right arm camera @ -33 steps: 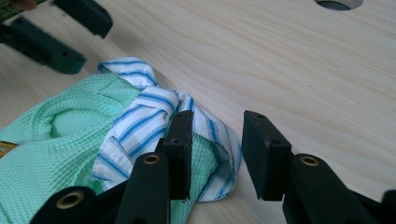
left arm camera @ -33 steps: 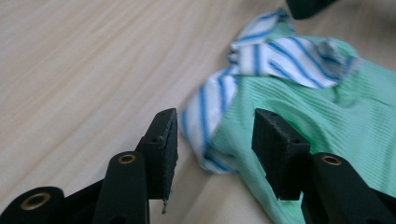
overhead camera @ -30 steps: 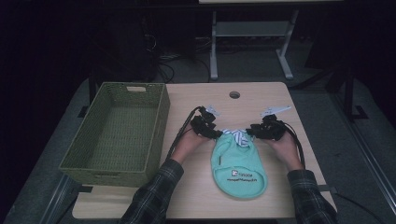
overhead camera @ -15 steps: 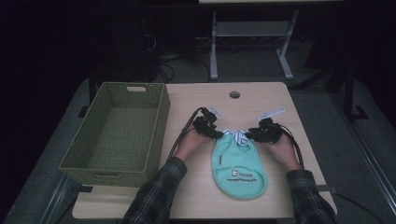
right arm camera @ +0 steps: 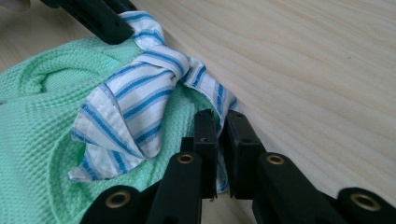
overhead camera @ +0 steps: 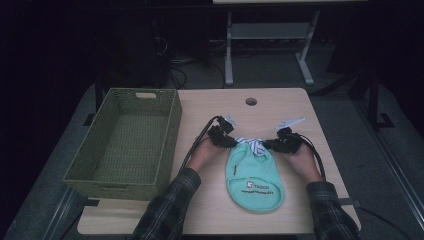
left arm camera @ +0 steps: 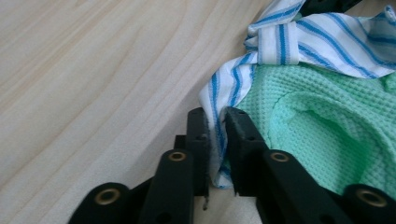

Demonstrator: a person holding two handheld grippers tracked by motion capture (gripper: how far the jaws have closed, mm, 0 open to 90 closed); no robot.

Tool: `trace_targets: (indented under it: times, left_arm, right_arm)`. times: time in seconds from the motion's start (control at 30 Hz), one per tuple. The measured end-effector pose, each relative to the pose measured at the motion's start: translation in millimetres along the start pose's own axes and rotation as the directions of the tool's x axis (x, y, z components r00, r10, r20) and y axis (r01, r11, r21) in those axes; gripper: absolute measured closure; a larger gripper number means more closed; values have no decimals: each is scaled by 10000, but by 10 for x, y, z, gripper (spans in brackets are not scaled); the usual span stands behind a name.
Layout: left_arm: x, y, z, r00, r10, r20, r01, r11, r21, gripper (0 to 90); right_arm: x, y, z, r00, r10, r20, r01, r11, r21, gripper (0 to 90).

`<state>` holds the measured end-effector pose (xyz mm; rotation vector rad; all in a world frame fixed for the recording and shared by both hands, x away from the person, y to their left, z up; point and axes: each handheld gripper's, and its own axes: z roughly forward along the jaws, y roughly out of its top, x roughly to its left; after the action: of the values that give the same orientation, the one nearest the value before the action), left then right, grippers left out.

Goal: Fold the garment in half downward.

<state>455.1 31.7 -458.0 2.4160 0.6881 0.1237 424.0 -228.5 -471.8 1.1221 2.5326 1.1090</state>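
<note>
In the high view, a mint-green waffle-knit garment [overhead camera: 254,175] lies flat on the pale wooden counter [overhead camera: 295,105], a little right of centre in the lower half of the frame, with dark lettering near its rounded lower end. At its upper edge sits a blue-and-white striped collar [overhead camera: 251,144], tied in a knot.

The left gripper [overhead camera: 231,142] comes in from the left of the collar, and the right gripper [overhead camera: 270,145] from the right; the person's hands and plaid sleeves [overhead camera: 167,205] rise from the bottom edge.

In the left gripper view, the left gripper [left arm camera: 217,121] stands at the bottom centre with its jaws just closed onto a fold of the striped collar [left arm camera: 280,42]; the cloth is pinched between the pads and hangs out below them. The green garment [left arm camera: 322,116] spreads to the right, and bare counter [left arm camera: 93,70] covers the left.

In the right gripper view, the right gripper [right arm camera: 220,123] has likewise just closed, and a strip of the striped collar [right arm camera: 140,88] is clamped between its pads. The knot lies up and to the left, the green garment [right arm camera: 42,130] takes the left side, and the other gripper's black jaw shows at the top left, touching the collar.

A green woven basket [overhead camera: 127,142] stands on the left part of the counter, well apart from the garment.
</note>
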Motion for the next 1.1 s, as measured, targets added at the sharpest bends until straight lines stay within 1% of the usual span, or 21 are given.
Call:
trace_targets:
  times: [0.07, 0.1, 0.17, 0.23, 0.37, 0.4, 0.43, 0.47, 0.5, 0.53, 0.57, 0.6, 0.63, 0.73, 0.8, 0.93, 0.97, 1.0, 1.03, 1.07, 1.1]
  left_arm:
    - [-19, 12, 3, 10000, 26, -95, -26, 10000, 44, 849]
    - [-23, 19, 1, 9998, 135, -153, -134, 9998, 118, 853]
    - [-56, 28, -5, 9987, 219, -463, -208, 9995, 238, 858]
    - [-71, 26, -10, 9970, 205, -746, -186, 9995, 262, 862]
    - [-68, 23, -39, 9956, 266, -896, -239, 9992, 309, 865]
    - [-71, 23, -57, 9956, 140, -922, -123, 9997, 192, 865]
    - [-66, 25, -76, 9955, 163, -939, -150, 9998, 150, 865]
    - [-62, 30, -98, 9958, 132, -911, -133, 9999, 0, 865]
    - [-57, 40, -133, 9954, 188, -944, -198, 9998, -95, 865]
    - [-67, 45, -156, 9956, 61, -938, -80, 9998, -201, 864]
    - [-72, 57, -193, 9956, 45, -932, -81, 9992, -383, 864]
    - [-77, 70, -232, 9953, 91, -969, -138, 9988, -475, 864]
    - [-81, 77, -251, 9948, 109, -1013, -164, 9984, -535, 864]
    - [-98, 105, -336, 9927, 211, -1190, -291, 9974, -660, 864]
    - [-105, 117, -395, 9917, 228, -1263, -336, 9959, -840, 864]
    - [-130, 149, -520, 9894, 286, -1425, -465, 9912, -1238, 865]
    - [-137, 157, -550, 9881, 394, -1488, -582, 9906, -1239, 865]
    - [-148, 161, -565, 9874, 396, -1532, -596, 9899, -1284, 865]
    - [-151, 169, -598, 9857, 539, -1599, -749, 9889, -1285, 865]
    - [-157, 170, -619, 9860, 494, -1593, -707, 9889, -1309, 865]
    - [-160, 176, -655, 9853, 524, -1625, -755, 9874, -1392, 865]
  right_arm:
    - [7, 6, 4, 10000, -36, 57, 36, 10000, 15, 852]
    - [17, 11, 4, 9999, -101, 121, 100, 9999, 64, 855]
    - [32, 16, 6, 9997, -123, 233, 122, 9999, 74, 859]
    - [40, 21, 1, 9995, -131, 280, 127, 9998, 138, 862]
    - [77, 49, -1, 9982, -308, 516, 297, 9993, 221, 865]
    - [79, 57, -9, 9985, -264, 482, 255, 9995, 188, 865]
    - [73, 65, -25, 9987, -220, 451, 214, 9997, 135, 865]
    - [73, 72, -40, 9991, -121, 404, 116, 9999, 108, 865]
    - [67, 82, -59, 9992, -100, 391, 99, 9999, 36, 864]
    - [63, 91, -81, 9993, -71, 374, 73, 10000, -57, 864]
    - [63, 98, -98, 9994, -40, 353, 44, 9999, -125, 865]
    - [60, 108, -125, 9994, -59, 332, 67, 9997, -233, 864]
    - [67, 123, -149, 9996, 23, 297, -14, 9996, -294, 864]
    - [87, 174, -205, 9992, -172, 373, 188, 9989, -419, 864]
    - [117, 222, -252, 9988, -226, 424, 248, 9984, -503, 864]
    - [152, 295, -343, 9974, -529, 481, 565, 9955, -756, 864]
    - [168, 314, -367, 9971, -570, 500, 606, 9956, -721, 864]
    - [183, 327, -387, 9963, -676, 535, 716, 9944, -772, 864]
    - [193, 336, -400, 9959, -729, 534, 771, 9936, -823, 865]
    - [210, 353, -423, 9954, -779, 556, 824, 9931, -838, 864]
    - [218, 363, -438, 9950, -834, 555, 880, 9924, -861, 864]
